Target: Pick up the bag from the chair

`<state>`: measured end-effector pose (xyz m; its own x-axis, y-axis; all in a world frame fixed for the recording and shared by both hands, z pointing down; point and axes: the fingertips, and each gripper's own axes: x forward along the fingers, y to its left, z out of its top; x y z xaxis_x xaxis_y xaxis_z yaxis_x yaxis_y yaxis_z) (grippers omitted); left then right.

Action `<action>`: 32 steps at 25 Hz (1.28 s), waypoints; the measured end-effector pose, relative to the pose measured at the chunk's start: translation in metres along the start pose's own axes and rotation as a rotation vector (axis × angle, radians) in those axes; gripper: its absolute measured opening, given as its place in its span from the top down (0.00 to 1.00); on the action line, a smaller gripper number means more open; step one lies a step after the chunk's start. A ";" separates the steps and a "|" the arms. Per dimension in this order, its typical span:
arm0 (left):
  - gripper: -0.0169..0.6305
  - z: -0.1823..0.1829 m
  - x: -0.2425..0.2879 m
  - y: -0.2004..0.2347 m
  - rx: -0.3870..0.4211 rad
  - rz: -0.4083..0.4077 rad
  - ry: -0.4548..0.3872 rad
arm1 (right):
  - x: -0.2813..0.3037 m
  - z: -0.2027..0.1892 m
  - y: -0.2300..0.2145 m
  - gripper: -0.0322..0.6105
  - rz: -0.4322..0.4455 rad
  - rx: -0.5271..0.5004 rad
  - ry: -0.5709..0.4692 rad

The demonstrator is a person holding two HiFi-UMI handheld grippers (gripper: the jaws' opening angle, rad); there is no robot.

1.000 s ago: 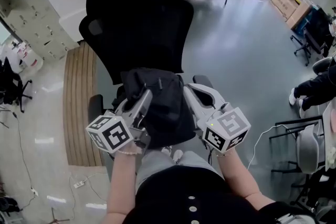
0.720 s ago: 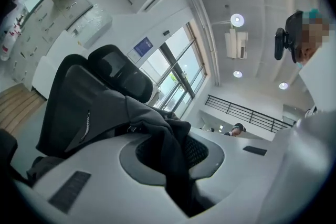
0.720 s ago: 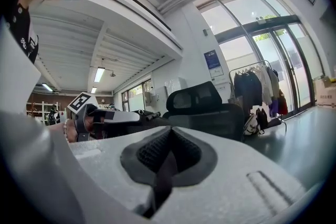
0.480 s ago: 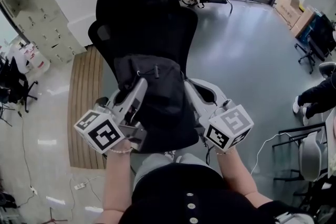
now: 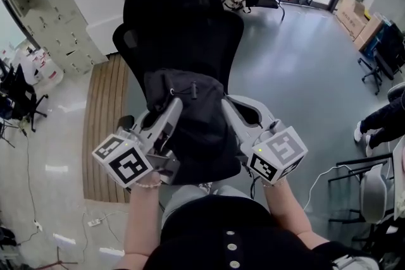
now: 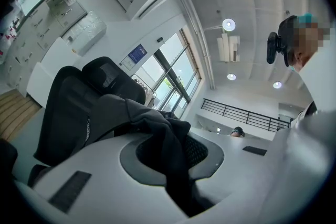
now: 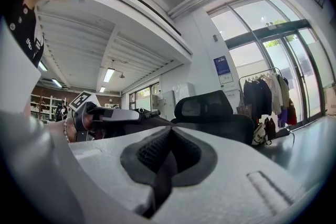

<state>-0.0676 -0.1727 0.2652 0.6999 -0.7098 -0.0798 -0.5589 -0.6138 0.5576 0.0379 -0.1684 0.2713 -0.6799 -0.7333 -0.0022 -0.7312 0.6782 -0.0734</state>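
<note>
Left tool [image 5: 173, 109] and right tool [image 5: 229, 109] each pinch the black fabric of the bag [image 5: 197, 133]. It has risen slightly and now hangs before the chair [image 5: 180, 28] backrest, so the pickup looks nearly complete.

Left gripper [image 5: 173, 105] and right gripper [image 5: 228, 105] reach forward side by side, fingers [image 5: 163, 124] clamped on the bag [image 5: 197, 129].

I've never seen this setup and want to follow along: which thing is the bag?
Find the big black office chair in the middle of the head view. In front of its backrest is the bag, soft black cloth gripped by the left gripper and the right gripper. Unlike the chair's smooth, stiff back, it is limp and wrinkled.
</note>
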 end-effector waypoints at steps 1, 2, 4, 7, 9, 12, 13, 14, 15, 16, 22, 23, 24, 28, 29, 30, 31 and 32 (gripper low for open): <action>0.87 -0.002 -0.001 0.001 -0.002 0.001 0.003 | 0.000 -0.001 0.001 0.95 0.003 0.003 0.003; 0.87 -0.003 -0.002 0.001 -0.005 0.003 0.007 | 0.001 -0.003 0.002 0.95 0.005 0.006 0.006; 0.87 -0.006 -0.004 0.002 -0.009 0.005 0.012 | 0.001 -0.004 0.003 0.95 0.008 0.009 0.012; 0.87 -0.009 -0.007 0.005 -0.015 0.011 0.018 | 0.003 -0.004 0.005 0.95 0.009 0.012 0.011; 0.87 -0.012 -0.008 0.006 -0.018 0.017 0.023 | 0.002 -0.005 0.004 0.95 0.007 0.017 0.010; 0.87 -0.014 -0.008 0.006 -0.014 0.021 0.029 | 0.001 -0.009 0.002 0.95 0.001 0.029 0.017; 0.87 -0.014 -0.008 0.006 -0.013 0.021 0.031 | 0.001 -0.010 0.001 0.95 -0.001 0.032 0.022; 0.87 -0.014 -0.007 0.006 -0.012 0.019 0.031 | 0.001 -0.012 0.000 0.95 0.000 0.035 0.028; 0.87 -0.014 -0.006 0.006 -0.013 0.018 0.032 | 0.002 -0.014 0.000 0.95 0.001 0.037 0.033; 0.87 -0.015 -0.005 0.006 -0.014 0.016 0.032 | 0.002 -0.015 0.000 0.95 0.003 0.039 0.036; 0.88 -0.018 -0.003 0.008 -0.032 0.004 0.036 | 0.003 -0.016 -0.003 0.95 -0.011 0.054 0.025; 0.88 -0.019 -0.003 0.008 -0.032 0.004 0.037 | 0.002 -0.016 -0.003 0.95 -0.009 0.053 0.028; 0.88 -0.020 -0.002 0.007 -0.033 0.003 0.038 | 0.002 -0.017 -0.004 0.95 -0.008 0.052 0.031; 0.88 -0.019 -0.003 0.010 -0.041 0.006 0.036 | 0.006 -0.019 -0.003 0.95 -0.003 0.041 0.042; 0.88 -0.018 -0.003 0.011 -0.043 0.007 0.036 | 0.008 -0.019 -0.002 0.95 -0.001 0.035 0.044; 0.88 -0.017 -0.002 0.013 -0.045 0.008 0.036 | 0.010 -0.019 -0.001 0.95 0.002 0.030 0.047; 0.88 -0.017 -0.002 0.014 -0.046 0.010 0.037 | 0.012 -0.019 0.001 0.95 0.007 0.029 0.049; 0.88 -0.016 -0.002 0.014 -0.045 0.011 0.038 | 0.013 -0.018 0.002 0.95 0.012 0.032 0.050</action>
<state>-0.0698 -0.1743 0.2867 0.7107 -0.7022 -0.0425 -0.5466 -0.5891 0.5952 0.0265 -0.1759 0.2894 -0.6914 -0.7210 0.0466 -0.7211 0.6847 -0.1060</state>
